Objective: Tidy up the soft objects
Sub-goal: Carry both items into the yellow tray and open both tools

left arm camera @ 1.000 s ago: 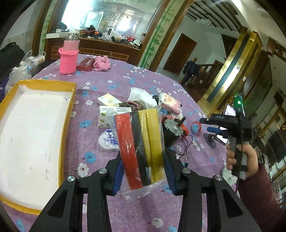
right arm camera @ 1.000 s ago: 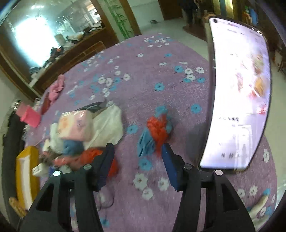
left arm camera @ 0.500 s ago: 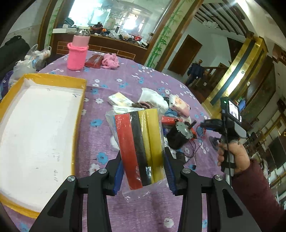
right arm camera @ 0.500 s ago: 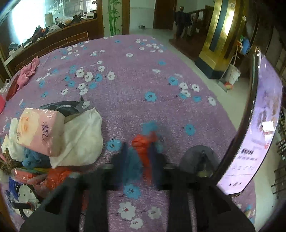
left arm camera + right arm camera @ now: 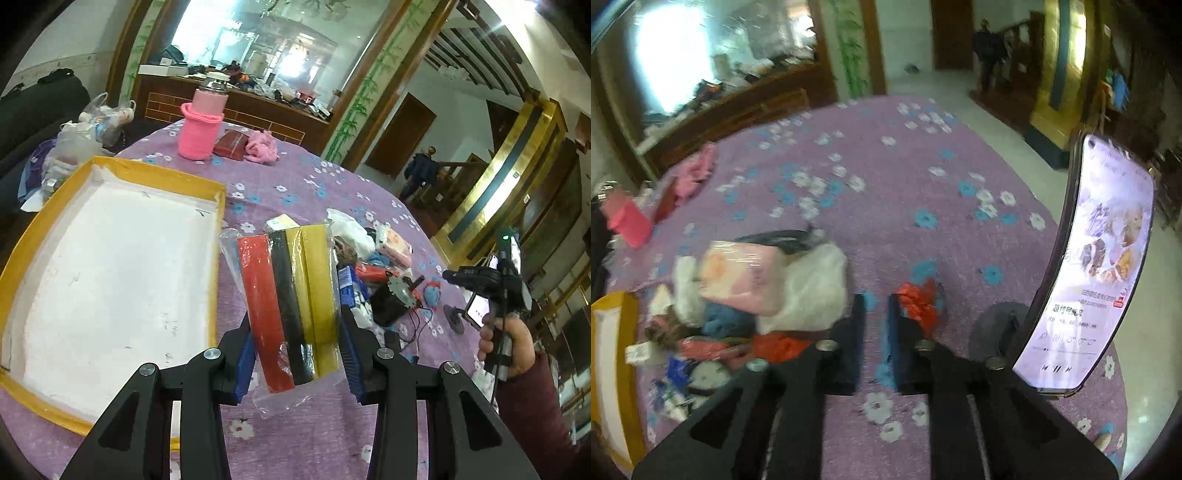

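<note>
The clear packet of red, black and yellow strips (image 5: 291, 306) is clamped between the blue pads of the left gripper (image 5: 295, 354), held upright above the purple flowered tablecloth (image 5: 325, 192), just to the 3 o'clock side of the yellow-rimmed white tray (image 5: 218, 206). It looks light and floppy, with a slick plastic sleeve that could slide, so a pinch across the strips near their lower half, as now, seems the safest hold; the loose film hanging below the pads gives nothing to hold. Beyond it, toward 2 o'clock, lies the pile of soft things (image 5: 373, 251): a pink tissue pack (image 5: 738, 280), a white bag (image 5: 816, 284) and bits of blue and red cloth, mixed with a small motor and wires (image 5: 399, 299). The right gripper (image 5: 875, 328) has just been opening a little from almost closed; its jaws stand a small way apart with only tablecloth showing between them, and the red and blue cloth scrap (image 5: 918, 301) sits just beside its right-hand finger at 1 o'clock. That view is blurred, so whether the pad touches the scrap cannot be told. A phone on a stand (image 5: 1104, 266) blocks the table edge at 3 o'clock, and the packet hides part of the pile.
</note>
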Motion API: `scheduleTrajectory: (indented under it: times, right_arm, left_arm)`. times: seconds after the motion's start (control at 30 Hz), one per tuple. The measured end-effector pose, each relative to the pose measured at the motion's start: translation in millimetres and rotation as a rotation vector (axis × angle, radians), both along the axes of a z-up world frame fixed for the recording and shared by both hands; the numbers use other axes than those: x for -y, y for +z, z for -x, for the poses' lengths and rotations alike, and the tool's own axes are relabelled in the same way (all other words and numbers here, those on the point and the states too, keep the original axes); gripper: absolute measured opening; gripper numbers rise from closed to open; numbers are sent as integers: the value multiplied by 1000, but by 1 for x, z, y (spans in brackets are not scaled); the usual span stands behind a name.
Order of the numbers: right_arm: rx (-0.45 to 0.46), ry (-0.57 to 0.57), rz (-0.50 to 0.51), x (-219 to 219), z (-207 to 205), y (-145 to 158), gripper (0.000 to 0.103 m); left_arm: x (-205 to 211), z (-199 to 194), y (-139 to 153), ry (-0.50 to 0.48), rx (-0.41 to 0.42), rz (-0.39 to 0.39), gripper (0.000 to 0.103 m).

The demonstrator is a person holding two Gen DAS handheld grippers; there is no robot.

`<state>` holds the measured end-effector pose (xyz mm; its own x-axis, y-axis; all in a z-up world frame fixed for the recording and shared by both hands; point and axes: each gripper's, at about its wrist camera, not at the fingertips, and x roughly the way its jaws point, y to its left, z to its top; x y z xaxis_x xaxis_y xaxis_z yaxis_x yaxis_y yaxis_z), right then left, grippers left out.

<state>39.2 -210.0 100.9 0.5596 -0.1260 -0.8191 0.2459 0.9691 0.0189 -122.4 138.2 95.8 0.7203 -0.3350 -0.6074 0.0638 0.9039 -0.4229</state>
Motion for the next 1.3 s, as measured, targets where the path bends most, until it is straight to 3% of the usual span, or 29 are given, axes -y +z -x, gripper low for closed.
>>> scheduleTrajectory:
  times: [0.1,0.23,0.37,0.4,0.47,0.53,0.57,0.6,0.63,0.73,0.93,1.07,1.2,1.3]
  right_arm:
    - [-73,-39,14,9,-18,-16,19]
    - [-168,-72,105,6,-34,-43,20]
    - [-168,-68,196,-5,-38,-47,21]
    - [-177,-76,226,-6,-39,-48,24]
    - [-187,-86,256,-6,-42,-49,50]
    - [-195,-97,277,-5,-47,-51,51]
    - [-203,-103,282,-3,-49,-53,49]
    - [-209,-103,281,-1,-50,-55,40]
    - [-214,-99,288,-1,-51,-59,17]
    - [-181,-83,328,-9,-45,-54,12]
    - [-114,-19,172,-16,-22,-25,11]
    - [-24,61,0,-32,1,12,12]
    - [56,200,-149,-66,14,45,12]
    - [66,330,-252,-109,17,55,12]
  left_arm:
    - [1,2,-4,-3,-7,8,39]
    - [-2,0,-6,-10,-14,14,39]
    - [-7,-7,-7,-10,-21,20,39]
    - [-9,-8,-9,-9,-24,22,39]
    - [-11,-10,-11,-8,-31,26,39]
    - [-11,-9,-13,-9,-35,27,39]
    - [-11,-10,-13,-9,-36,27,39]
    - [-11,-11,-13,-8,-36,29,39]
    - [-11,-11,-13,-7,-36,30,39]
    - [-13,-12,-14,-3,-36,32,39]
    - [-28,-13,-4,1,-29,43,39]
    - [-44,-14,15,9,-7,33,39]
    - [-58,-19,33,15,11,-21,39]
    - [-68,-34,38,31,8,-89,39]
